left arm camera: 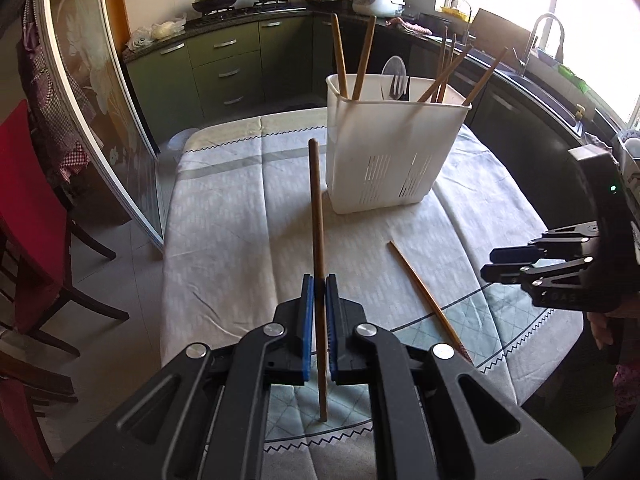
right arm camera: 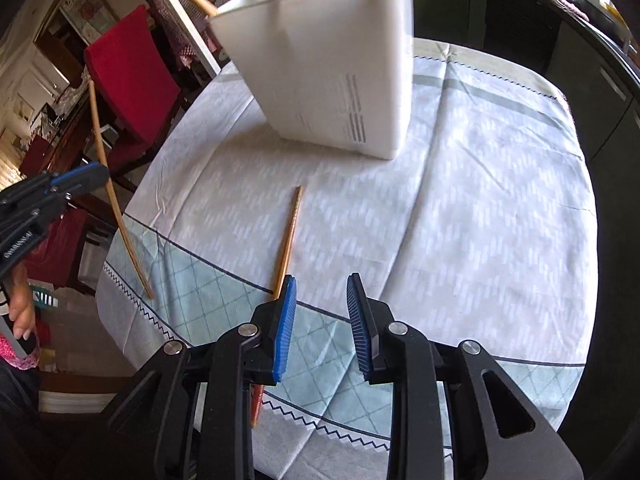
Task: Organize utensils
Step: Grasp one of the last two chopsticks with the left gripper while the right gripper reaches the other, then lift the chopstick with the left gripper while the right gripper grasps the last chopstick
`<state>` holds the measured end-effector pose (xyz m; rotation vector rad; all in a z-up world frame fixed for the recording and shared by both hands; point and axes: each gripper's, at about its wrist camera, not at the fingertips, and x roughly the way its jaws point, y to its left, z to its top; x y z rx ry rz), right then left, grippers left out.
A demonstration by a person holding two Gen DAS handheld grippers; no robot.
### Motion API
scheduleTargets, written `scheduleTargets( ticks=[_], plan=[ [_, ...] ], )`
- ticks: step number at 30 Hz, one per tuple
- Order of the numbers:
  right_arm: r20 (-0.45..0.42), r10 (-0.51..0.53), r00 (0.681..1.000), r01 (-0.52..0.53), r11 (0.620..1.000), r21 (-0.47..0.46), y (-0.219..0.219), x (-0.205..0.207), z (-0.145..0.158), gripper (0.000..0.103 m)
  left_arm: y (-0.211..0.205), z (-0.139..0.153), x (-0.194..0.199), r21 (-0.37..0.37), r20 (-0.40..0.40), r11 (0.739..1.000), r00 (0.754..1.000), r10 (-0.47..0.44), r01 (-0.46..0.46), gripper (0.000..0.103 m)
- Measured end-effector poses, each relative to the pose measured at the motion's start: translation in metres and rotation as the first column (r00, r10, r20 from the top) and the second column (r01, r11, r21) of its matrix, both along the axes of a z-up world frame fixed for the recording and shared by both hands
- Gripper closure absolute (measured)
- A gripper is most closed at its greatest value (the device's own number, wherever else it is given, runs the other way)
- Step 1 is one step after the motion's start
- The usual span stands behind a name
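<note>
Left wrist view — left gripper (left arm camera: 319, 292) clamps upright chopstick (left arm camera: 317, 208), right gripper (right arm camera: 322, 300) part-open, empty, beside loose chopstick (right arm camera: 289, 236)

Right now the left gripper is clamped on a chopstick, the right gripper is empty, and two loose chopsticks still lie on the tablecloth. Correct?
Not quite: only one loose chopstick lies on the tablecloth, as the right wrist view shows. The left gripper is clamped on a chopstick, and the right gripper is empty.

Left gripper (left arm camera: 319, 280): black angular linkage arms, round silver pivot screws, blue ribbed pads lining the jaws. Right gripper (right arm camera: 322, 294): same build, with a small green light on its housing, seen from the left wrist.
</note>
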<state>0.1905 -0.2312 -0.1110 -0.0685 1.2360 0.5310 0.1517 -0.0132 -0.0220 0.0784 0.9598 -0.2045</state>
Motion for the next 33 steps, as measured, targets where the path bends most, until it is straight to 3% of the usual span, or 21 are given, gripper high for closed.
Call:
scheduleTargets(
  ticks=[8,16,20,25,28,33],
  plan=[
    [-0.044,0.066,0.997,-0.071,0.990,-0.120,0.058,0.014,-0.033,0.076,0.023,0.005,-0.015,-0.048,0.023,0.999,1.000,0.011,-0.009,0.097],
    [-0.074,0.059,0.996,-0.072,0.978,-0.198,0.079,0.030,-0.045,0.076,0.024,0.009,-0.021,-0.057,0.051,0.998,0.999,-0.002,0.005,0.097],
    [-0.089,0.048,0.995,-0.066,0.975,-0.211,0.080,0.037,-0.051,0.078,0.025,0.009,-0.023,-0.060,0.052,0.998,0.999,-0.005,0.008,0.097],
    [-0.068,0.055,0.996,-0.070,0.968,-0.239,0.090,0.042,-0.053,0.088,0.025,0.008,-0.022,-0.061,0.050,0.998,0.999,-0.003,0.006,0.097],
    [-0.063,0.060,0.996,-0.073,0.971,-0.230,0.093,0.043,-0.054,0.095,0.025,0.008,-0.022,-0.061,0.051,0.998,0.999,-0.003,0.007,0.097],
    [-0.033,0.056,0.998,-0.061,0.981,-0.183,0.084,0.034,-0.044,0.096,0.025,0.009,-0.021,-0.061,0.051,0.998,0.999,-0.007,0.011,0.097]
  ],
)
